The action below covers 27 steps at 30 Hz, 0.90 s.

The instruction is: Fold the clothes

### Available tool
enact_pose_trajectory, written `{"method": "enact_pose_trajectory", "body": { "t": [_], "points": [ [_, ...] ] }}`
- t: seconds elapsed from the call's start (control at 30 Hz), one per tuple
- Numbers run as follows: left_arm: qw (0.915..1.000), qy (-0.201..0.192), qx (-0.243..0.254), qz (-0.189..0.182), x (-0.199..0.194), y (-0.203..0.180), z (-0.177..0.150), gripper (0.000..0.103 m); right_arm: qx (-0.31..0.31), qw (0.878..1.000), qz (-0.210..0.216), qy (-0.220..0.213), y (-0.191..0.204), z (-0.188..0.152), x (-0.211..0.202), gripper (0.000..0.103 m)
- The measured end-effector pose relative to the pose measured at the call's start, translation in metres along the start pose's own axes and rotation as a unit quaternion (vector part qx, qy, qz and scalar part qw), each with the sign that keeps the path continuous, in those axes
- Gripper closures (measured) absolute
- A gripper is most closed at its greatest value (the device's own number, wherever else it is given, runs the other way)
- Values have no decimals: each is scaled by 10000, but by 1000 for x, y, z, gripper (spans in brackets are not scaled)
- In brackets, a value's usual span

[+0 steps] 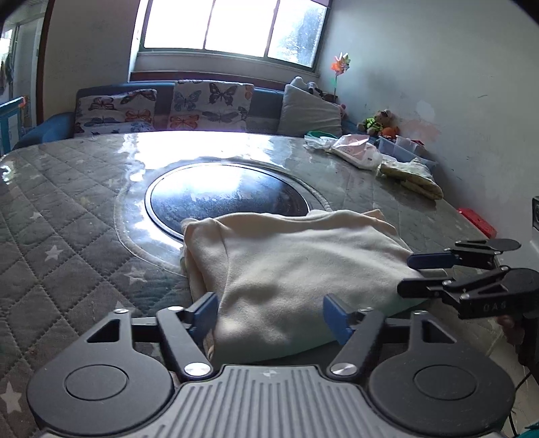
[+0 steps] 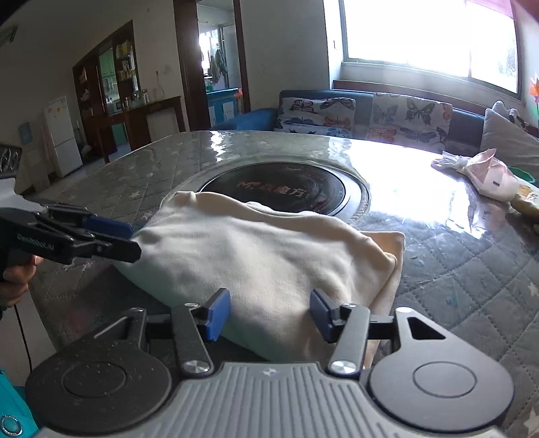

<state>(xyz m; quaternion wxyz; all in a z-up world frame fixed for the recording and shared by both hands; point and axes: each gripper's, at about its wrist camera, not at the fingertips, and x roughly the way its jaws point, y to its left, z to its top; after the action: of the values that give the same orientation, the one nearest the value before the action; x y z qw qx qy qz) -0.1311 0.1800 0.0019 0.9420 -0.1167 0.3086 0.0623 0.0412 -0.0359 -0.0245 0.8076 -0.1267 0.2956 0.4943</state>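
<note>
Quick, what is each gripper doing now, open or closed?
Left gripper: open, cream cloth between the jaws, not gripped.
Right gripper: open, same cloth, not gripped.

Left wrist cam: sits right behind its own fingers (image 1: 209, 311), low over the table (image 1: 67, 209), angled down, facing the window (image 1: 232, 27) at 12 o'clock. Right wrist cam: same low, close setup, looking across toward the doorway (image 2: 215, 60) at 11 o'clock. Overlap: cream garment (image 1: 303, 269) (fills the near field in both), dark round inset (image 2: 279, 192), butterfly cushions (image 2: 411, 118). Each view catches the other gripper from the side.
</note>
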Motion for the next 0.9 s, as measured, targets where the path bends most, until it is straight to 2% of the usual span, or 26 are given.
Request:
{"method": "enact_pose_trajectory", "body": {
  "t": [0.1,0.17,0.43,0.7,0.9],
  "points": [
    [10000,-29,-66,66,-1,-2,1,19,6,10000,-55,-62,2,0,-3,38],
    [9999,-39,-89,110,-2,-5,1,16,21,9999,-81,-102,3,0,-5,30],
    [9994,-12,-148,299,-1,-11,0,2,66,9996,-197,-202,9,0,-7,16],
    [9976,15,-479,492,8,6,9,2,241,9990,-325,-211,2,1,-4,15],
    [9940,-14,-873,664,2,30,14,2,-250,9994,21,-236,26,13,1,15]
  ]
}}
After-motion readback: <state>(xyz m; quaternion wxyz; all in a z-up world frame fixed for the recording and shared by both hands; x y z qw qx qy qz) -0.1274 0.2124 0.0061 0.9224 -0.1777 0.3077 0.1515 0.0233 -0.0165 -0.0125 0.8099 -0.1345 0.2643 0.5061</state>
